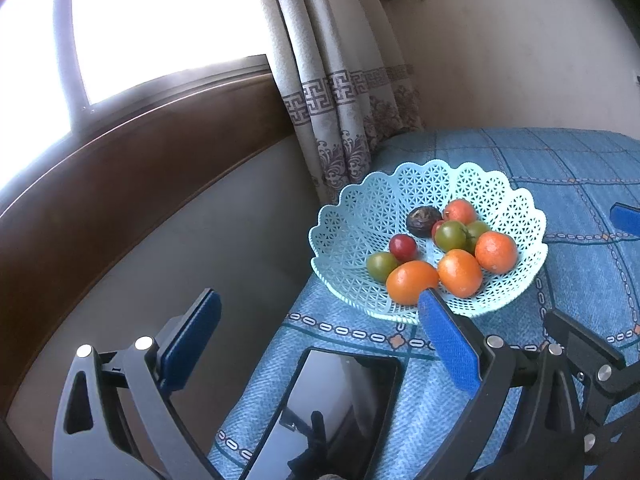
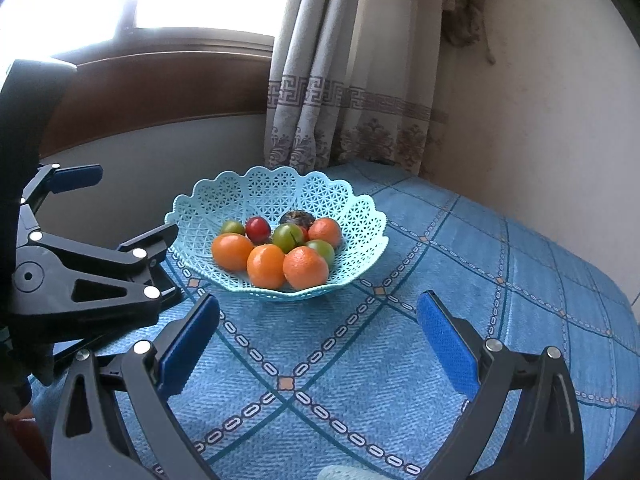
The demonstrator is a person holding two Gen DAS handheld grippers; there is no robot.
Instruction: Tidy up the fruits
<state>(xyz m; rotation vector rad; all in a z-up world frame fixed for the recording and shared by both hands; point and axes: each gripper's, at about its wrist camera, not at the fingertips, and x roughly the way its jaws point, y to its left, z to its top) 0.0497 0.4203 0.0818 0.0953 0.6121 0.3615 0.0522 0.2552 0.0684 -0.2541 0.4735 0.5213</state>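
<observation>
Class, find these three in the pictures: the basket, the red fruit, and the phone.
basket (image 2: 244, 188): right wrist view, far lattice wall.
red fruit (image 2: 258, 229): right wrist view, middle of its skin.
phone (image 1: 332, 408): left wrist view, middle of its dark screen.

- Left wrist view looks down from the table's left edge, facing right toward a pale-blue lattice plastic basket (image 1: 352, 216).
- Right wrist view faces it head-on, near.
- Both share the basket (image 2: 256, 192) and a blue patterned tablecloth (image 2: 480, 280).
</observation>
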